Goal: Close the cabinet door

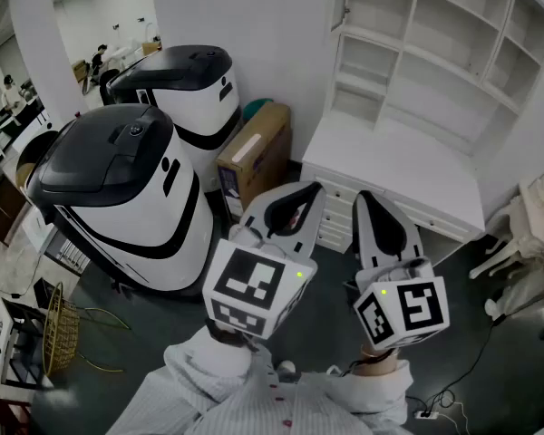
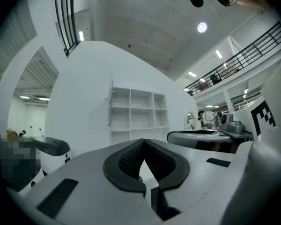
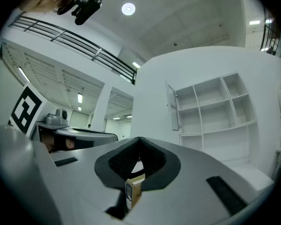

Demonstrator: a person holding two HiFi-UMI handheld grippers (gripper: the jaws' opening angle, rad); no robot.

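Cabinet door (image 3: 172, 108) was seen swung open, edge-on, at the shelf unit's (image 3: 215, 111) left edge, ahead and above; the right gripper (image 1: 368, 198) was judged nearer than the left gripper (image 1: 314, 190) (both closed, empty)

Two hand-held grippers (image 1: 301, 191) (image 1: 370, 198), two white-and-black machines (image 1: 118, 198) (image 1: 189, 89), one cardboard box (image 1: 254, 161), one shelf cabinet (image 1: 390, 161), one wire basket (image 1: 59, 329).

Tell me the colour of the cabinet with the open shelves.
The cabinet is white; the head view shows it best.
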